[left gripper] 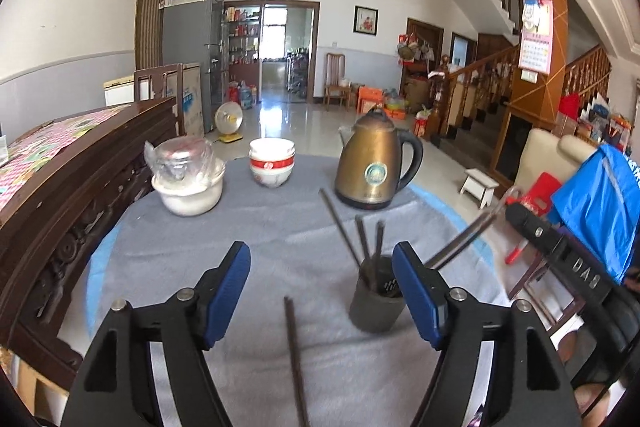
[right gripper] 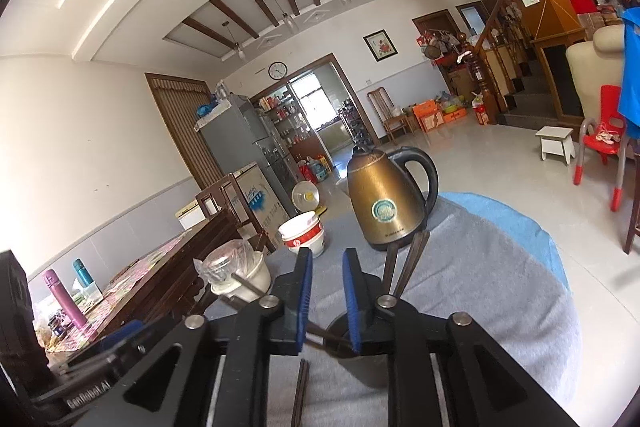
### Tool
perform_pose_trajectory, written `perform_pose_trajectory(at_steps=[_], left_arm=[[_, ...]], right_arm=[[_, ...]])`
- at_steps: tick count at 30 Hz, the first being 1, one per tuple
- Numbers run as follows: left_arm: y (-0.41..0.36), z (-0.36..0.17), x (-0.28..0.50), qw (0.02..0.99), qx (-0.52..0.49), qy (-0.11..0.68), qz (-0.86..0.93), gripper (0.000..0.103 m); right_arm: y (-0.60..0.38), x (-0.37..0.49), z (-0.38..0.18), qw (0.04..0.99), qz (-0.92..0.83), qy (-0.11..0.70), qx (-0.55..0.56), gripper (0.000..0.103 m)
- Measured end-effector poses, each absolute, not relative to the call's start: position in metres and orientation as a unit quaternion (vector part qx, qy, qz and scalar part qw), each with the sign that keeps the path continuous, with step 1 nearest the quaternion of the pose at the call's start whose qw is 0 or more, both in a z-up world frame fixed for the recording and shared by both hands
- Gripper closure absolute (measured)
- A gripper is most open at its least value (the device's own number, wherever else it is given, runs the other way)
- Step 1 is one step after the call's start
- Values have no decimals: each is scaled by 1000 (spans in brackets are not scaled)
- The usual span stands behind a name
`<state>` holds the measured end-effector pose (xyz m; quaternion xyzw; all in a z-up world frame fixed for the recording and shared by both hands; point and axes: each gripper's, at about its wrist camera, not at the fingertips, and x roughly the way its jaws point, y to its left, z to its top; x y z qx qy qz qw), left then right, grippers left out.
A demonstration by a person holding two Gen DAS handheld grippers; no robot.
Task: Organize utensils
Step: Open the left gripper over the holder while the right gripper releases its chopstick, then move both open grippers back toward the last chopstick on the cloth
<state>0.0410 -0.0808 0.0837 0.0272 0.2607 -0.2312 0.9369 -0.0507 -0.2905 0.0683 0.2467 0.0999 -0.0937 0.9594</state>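
A dark grey cup [left gripper: 376, 301] stands on the grey cloth and holds several dark chopsticks [left gripper: 364, 239]. One long chopstick [left gripper: 464, 243] leans out of it to the right, toward my right gripper [left gripper: 512, 213]. A loose pair of chopsticks [left gripper: 296, 359] lies on the cloth, centred under my left gripper [left gripper: 322, 291], whose jaws are wide open and empty. In the right wrist view my right gripper [right gripper: 328, 299] hovers over the cup [right gripper: 352, 351], its pads a narrow gap apart. A thin chopstick [right gripper: 322, 334] crosses low between them, not pinched. The loose pair [right gripper: 300, 395] lies below.
A brass-coloured kettle [left gripper: 376, 167] stands behind the cup. Stacked red-and-white bowls [left gripper: 272, 163] and a white bowl holding a plastic-wrapped glass [left gripper: 188, 175] sit at the far left of the round table [left gripper: 260, 227]. A carved wooden bench [left gripper: 80, 207] borders the left side.
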Motion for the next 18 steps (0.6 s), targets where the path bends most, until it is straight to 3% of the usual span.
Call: perform_pose_trajectory(at_steps=[3, 6, 18], left_arm=[[-77, 77, 34, 936, 46, 271, -221, 24], [-73, 70, 24, 934, 61, 277, -216, 23], [-48, 64, 0, 929, 80, 298, -204, 22]], right_arm=[[-285, -57, 66, 958, -93, 106, 248, 70], [-280, -67, 63, 958, -97, 103, 250, 46], [-266, -95, 58, 957, -90, 120, 248, 44]])
